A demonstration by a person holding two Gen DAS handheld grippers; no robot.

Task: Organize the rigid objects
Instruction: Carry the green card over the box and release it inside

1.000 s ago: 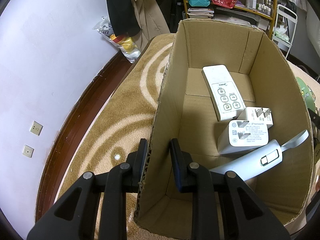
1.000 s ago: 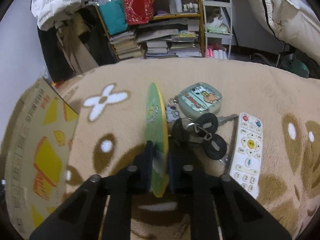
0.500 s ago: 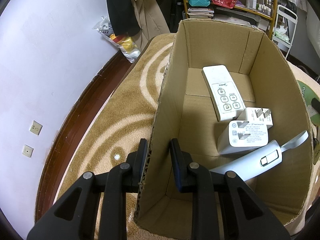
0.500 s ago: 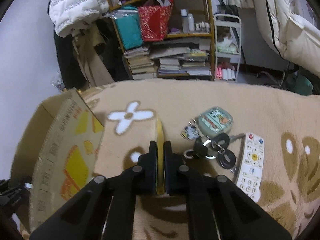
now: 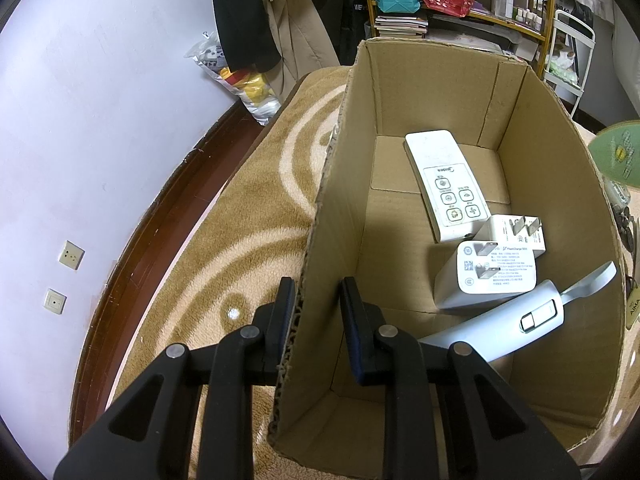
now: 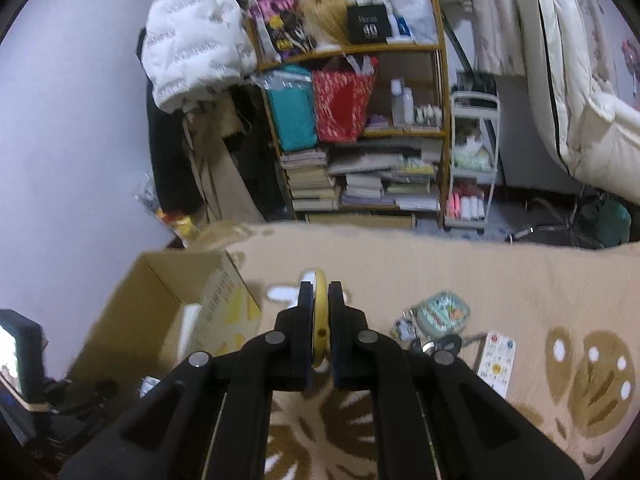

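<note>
A cardboard box (image 5: 436,92) stands open on the tan rug. It holds a white remote (image 5: 446,184), two white chargers (image 5: 486,276) and a silver-blue device (image 5: 516,320). My left gripper (image 5: 318,300) straddles the box's near left wall, shut on it. My right gripper (image 6: 320,296) is shut on a green and yellow disc (image 6: 319,276), held edge-on above the rug, right of the box (image 6: 160,304). The disc (image 5: 618,152) shows beyond the box's right wall in the left wrist view. A teal case (image 6: 442,314), keys (image 6: 444,344) and a white remote (image 6: 496,362) lie on the rug.
A cluttered shelf (image 6: 360,132) with books and bags stands behind the rug, a white cart (image 6: 472,168) beside it. The wall (image 5: 100,120) and dark skirting run along the left. A lit screen (image 6: 12,352) sits at the far left.
My right gripper has lifted the disc off the rug and carried it up and back, toward the box. The left gripper and the box have not moved.
</note>
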